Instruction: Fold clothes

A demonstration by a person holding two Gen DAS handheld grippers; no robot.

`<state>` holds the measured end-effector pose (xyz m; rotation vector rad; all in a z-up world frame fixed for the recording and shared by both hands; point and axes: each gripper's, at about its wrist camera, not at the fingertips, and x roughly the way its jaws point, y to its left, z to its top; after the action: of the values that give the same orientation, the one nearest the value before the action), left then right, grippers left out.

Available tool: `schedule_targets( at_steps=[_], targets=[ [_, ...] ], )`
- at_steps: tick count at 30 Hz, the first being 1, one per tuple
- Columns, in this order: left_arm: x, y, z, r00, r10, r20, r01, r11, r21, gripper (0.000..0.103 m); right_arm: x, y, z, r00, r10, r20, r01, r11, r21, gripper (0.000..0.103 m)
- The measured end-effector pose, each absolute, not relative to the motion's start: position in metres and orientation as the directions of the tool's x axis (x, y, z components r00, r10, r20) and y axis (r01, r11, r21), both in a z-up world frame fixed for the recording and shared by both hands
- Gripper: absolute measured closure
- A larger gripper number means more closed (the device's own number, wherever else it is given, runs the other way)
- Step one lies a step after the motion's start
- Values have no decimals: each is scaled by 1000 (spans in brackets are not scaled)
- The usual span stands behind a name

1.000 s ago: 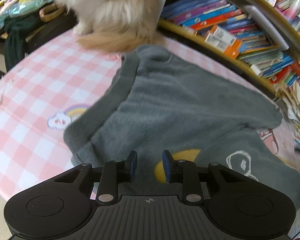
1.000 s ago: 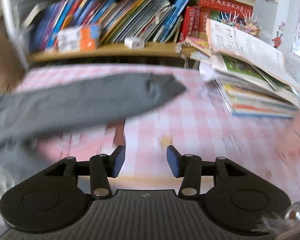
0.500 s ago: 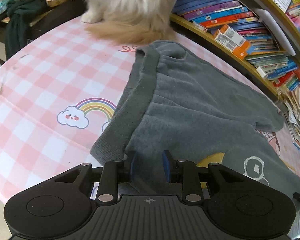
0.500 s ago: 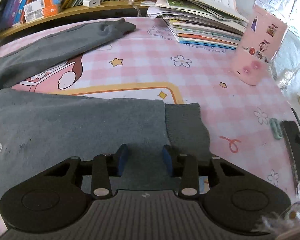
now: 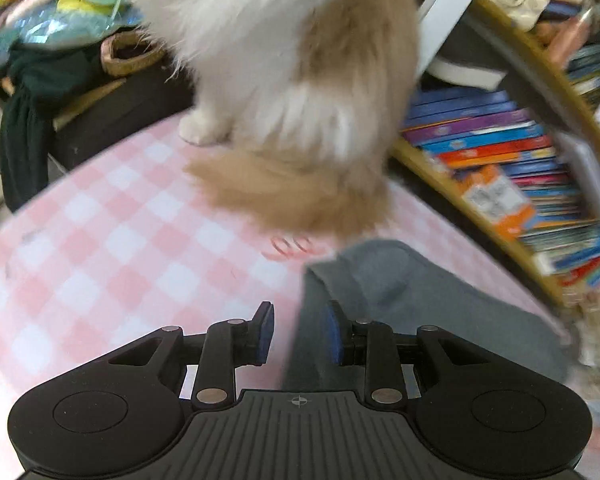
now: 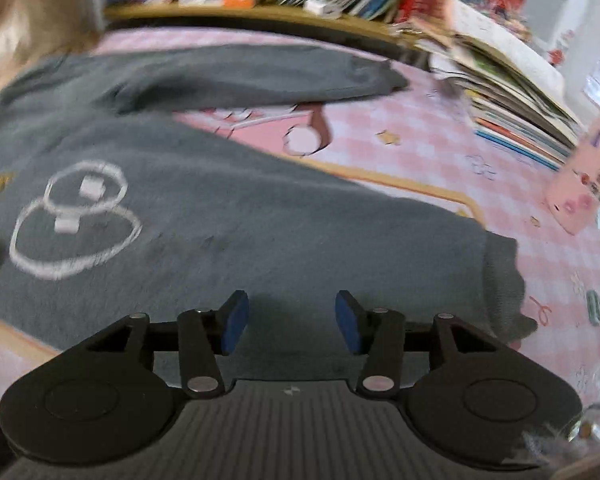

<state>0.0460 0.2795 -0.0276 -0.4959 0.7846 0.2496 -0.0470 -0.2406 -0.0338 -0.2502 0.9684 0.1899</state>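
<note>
Sweater [image 6: 236, 232], grey with a white outline drawing on its front, lies spread flat on the pink checked worktop [image 5: 112, 264]. In the right wrist view it fills most of the near surface, with one sleeve [image 6: 260, 76] stretched across the far side towards the stacked books [image 6: 512, 92]. The right gripper [image 6: 288, 322] hangs just above the near part of the cloth, jaws parted, nothing between them; the ribbed hem [image 6: 504, 288] lies off to their right. The left gripper [image 5: 298, 332] is also released, jaws apart and empty. Its right finger sits over the sweater's edge, while its left finger is over bare checked worktop, so the garment's border runs up between them. Beyond that, a fluffy cream-and-tan cat [image 5: 292, 92] sits on the worktop, its tail close to the sweater's far corner. A bookshelf [image 5: 512, 168] runs along the right.
</note>
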Motion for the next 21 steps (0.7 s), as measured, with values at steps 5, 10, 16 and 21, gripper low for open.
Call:
schedule_targets(
  at_steps=[5,10,16,21],
  targets=[
    [80,271,-42,622,12,-783,-302,926,-225,76,-49,-242,-34,547,42,-836,-250,961,-116,53],
    [88,269,-44,663,-37,-748,-239,936,-258,71,-50,-251,-35,536,58,-842,-200,978,-60,49],
    [95,267,-50,670,-11,-743,-233,946,-224,67,-46,-255,-36,528,68,-847,-157,987,-19,45],
    [103,265,-58,663,-27,-748,-230,944,-238,64,-46,-256,-36,528,71,-847,-161,987,-18,44]
  ],
)
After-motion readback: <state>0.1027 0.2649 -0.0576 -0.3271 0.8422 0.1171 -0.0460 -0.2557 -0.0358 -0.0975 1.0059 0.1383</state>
